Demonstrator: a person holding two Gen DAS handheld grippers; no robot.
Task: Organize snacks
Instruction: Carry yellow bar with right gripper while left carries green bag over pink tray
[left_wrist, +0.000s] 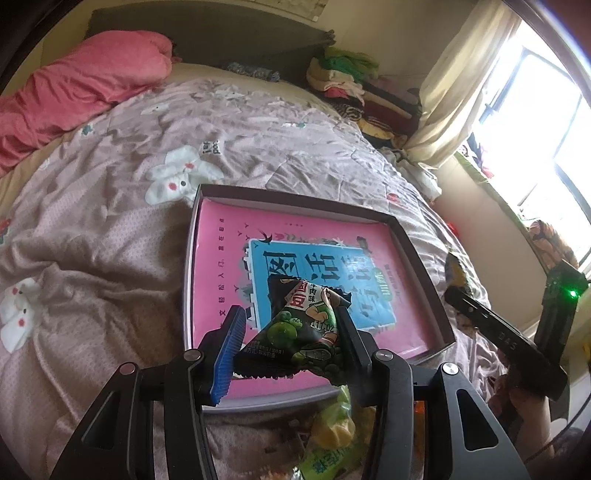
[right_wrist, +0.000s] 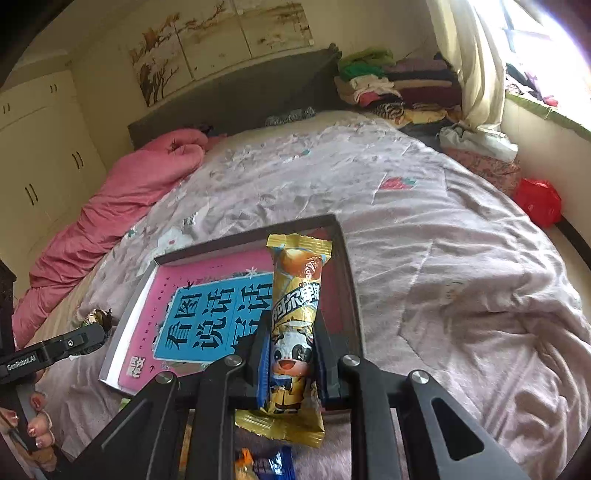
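Loose snacks (left_wrist: 332, 424) lie on the quilt (left_wrist: 110, 258) right under both tools, apparently the pile being sorted. Beyond them sits a shallow box (left_wrist: 417, 254) with a pink book (left_wrist: 221, 251) lining its floor, likely the collecting tray. Left gripper (left_wrist: 291, 339) is closed about halfway on a dark green pouch (left_wrist: 303, 332), carried above the box's near end, seemingly ready to drop. Right gripper (right_wrist: 291, 354) is clamped narrowly on a long gold packet (right_wrist: 295, 317), pinched low so its top points over the box's right side.
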